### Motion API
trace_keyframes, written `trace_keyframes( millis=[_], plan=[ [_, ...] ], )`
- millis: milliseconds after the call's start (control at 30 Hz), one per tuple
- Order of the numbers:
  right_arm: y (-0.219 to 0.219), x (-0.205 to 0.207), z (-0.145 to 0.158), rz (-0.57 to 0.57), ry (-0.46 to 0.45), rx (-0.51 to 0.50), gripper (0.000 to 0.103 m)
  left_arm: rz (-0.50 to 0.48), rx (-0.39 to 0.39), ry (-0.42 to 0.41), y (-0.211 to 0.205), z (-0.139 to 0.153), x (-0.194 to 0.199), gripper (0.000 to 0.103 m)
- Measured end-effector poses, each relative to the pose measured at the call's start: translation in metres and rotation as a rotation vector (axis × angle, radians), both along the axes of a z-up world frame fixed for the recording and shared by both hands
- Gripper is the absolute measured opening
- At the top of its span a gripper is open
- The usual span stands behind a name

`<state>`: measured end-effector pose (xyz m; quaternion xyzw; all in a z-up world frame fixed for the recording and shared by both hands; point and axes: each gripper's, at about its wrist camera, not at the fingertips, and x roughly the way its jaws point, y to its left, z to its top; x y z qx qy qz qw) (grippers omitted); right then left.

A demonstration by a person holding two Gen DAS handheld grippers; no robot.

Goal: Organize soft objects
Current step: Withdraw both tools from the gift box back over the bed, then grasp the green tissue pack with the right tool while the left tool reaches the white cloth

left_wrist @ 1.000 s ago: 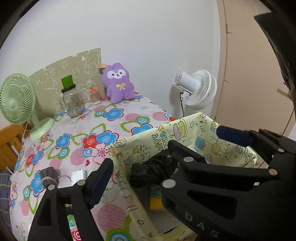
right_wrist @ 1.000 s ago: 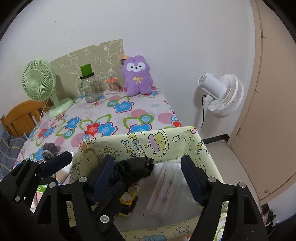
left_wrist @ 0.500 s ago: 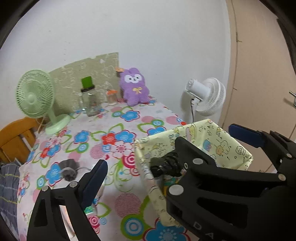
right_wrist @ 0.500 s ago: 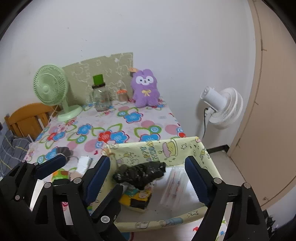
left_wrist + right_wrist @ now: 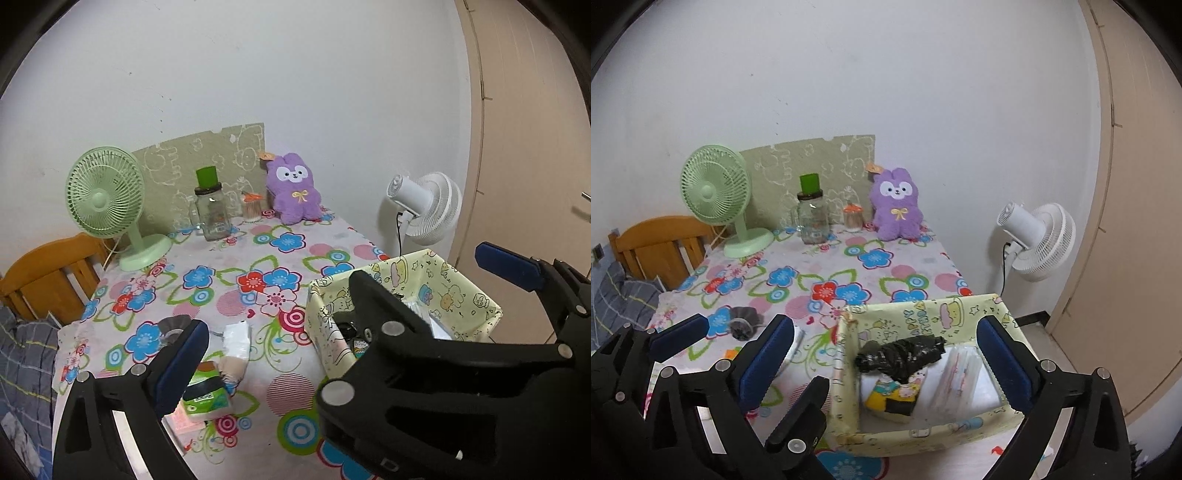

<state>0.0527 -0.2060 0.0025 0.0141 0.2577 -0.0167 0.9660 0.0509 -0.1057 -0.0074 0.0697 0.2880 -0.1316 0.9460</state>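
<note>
A yellow cartoon-print fabric box (image 5: 916, 314) stands at the table's near right corner and also shows in the left wrist view (image 5: 458, 291). It holds a crumpled black bag (image 5: 901, 356), a yellow cartoon pouch (image 5: 890, 397) and a clear packet (image 5: 956, 380). My right gripper (image 5: 886, 354) is open and empty, above the box's near side. My left gripper (image 5: 340, 306) is open and empty over the table left of the box. A white packet (image 5: 236, 339), a green tissue pack (image 5: 205, 397) and a grey scrunchie (image 5: 742, 321) lie on the table. A purple plush bunny (image 5: 895, 208) sits at the back.
The floral tablecloth (image 5: 849, 266) covers the table. A green desk fan (image 5: 716, 199), a glass jar with green lid (image 5: 812, 214) and a small toothpick jar (image 5: 852, 218) stand at the back. A white floor fan (image 5: 1038, 236) and a wooden chair (image 5: 657, 243) flank the table.
Both grippers have pulled back and up from the box, so more of the table shows. The black bag has stayed in the box. Both stay open.
</note>
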Motion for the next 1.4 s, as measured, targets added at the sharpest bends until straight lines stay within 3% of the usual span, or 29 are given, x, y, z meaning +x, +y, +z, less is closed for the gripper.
trace_keyframes(
  millis=[767, 1400],
  plan=[
    [0.051, -0.017, 0.018, 0.064, -0.030, -0.001, 0.103, 0.064, -0.017, -0.033, 0.052, 0.013, -0.018, 0.099],
    [0.084, -0.007, 0.001, 0.130, -0.013, 0.025, 0.103, 0.138, -0.023, -0.034, 0.087, -0.007, -0.016, 0.096]
  ],
)
